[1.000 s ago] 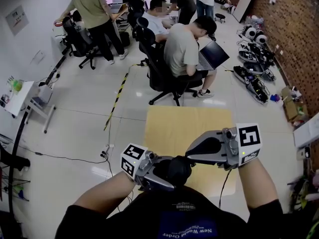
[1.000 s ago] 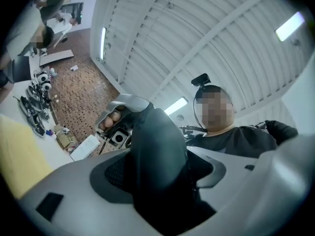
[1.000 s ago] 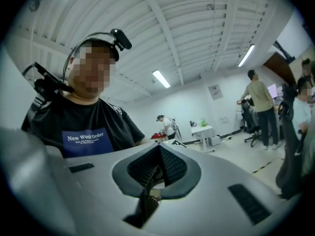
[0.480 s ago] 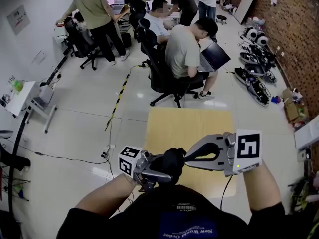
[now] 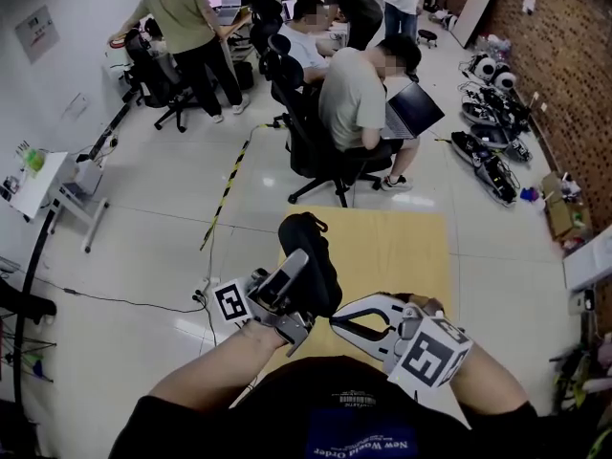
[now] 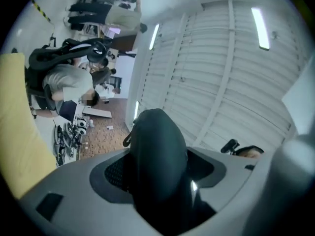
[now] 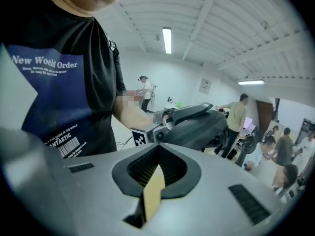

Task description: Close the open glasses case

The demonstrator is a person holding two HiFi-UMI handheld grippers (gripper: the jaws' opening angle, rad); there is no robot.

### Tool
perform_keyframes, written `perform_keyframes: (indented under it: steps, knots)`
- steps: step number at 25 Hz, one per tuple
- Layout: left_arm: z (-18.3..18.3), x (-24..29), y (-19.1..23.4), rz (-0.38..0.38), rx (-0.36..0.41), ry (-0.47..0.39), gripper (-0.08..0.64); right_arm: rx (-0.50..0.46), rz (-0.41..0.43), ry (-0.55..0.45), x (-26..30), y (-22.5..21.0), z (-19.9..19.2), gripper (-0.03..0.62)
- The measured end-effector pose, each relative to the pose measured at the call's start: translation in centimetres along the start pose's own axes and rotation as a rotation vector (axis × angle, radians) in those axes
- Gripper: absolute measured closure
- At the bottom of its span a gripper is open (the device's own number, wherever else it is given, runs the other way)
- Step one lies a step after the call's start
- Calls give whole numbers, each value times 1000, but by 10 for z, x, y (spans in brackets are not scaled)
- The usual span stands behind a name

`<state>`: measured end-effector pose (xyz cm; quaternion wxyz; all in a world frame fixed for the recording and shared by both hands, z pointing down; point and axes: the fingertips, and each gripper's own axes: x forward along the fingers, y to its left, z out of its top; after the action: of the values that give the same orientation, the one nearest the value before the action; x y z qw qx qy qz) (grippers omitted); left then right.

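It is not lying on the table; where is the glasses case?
Head view, left of centre: the left claw grips the black glasses case over the left edge of the yellow table.

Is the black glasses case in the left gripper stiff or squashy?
Probably stiff: the glasses case looks rounded and undented between the left gripper's jaws. Its smooth curved shell might slip. It seems light, since it is held by one end.

1. Head view looks steeply down from above on the table (image 5: 402, 247), left gripper (image 5: 298, 261) and right gripper (image 5: 337, 321).
2. Left gripper view faces up to the ceiling (image 6: 221, 58), the case (image 6: 157, 156) very near.
3. Right gripper view faces sideways at the left gripper, which head view also shows.
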<state>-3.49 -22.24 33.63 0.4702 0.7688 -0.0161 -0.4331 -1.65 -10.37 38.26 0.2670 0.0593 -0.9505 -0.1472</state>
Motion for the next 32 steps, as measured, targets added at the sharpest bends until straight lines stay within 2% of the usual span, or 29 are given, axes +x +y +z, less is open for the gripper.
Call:
perform_keyframes:
  steps: [3,7,11,13,18,23,29,32]
  knots:
    - [11,1,4,37,-35,-103,232,-72,-129,11,3,-6,-3,604]
    - [19,-3,13,96,-95,-205,232,-182,-262,36,10,-8,-9,604]
    - [20,-4,13,122,-98,-241,232,-262,-369,35,12,-7,-11,604]
    - [21,-5,13,132,-104,-254,232,-276,-396,30,13,-7,-11,604]
    - [21,-9,16,146,-135,-291,232,-226,-371,-2,11,-6,-10,604]
    - [16,-14,17,145,-133,-277,232,-162,-333,-28,13,1,-12,598]
    - [6,-12,13,107,-121,-186,232,-109,-260,-69,17,13,-14,583]
    - [5,-9,-1,48,-70,-121,232,17,-188,-158,13,16,-12,571]
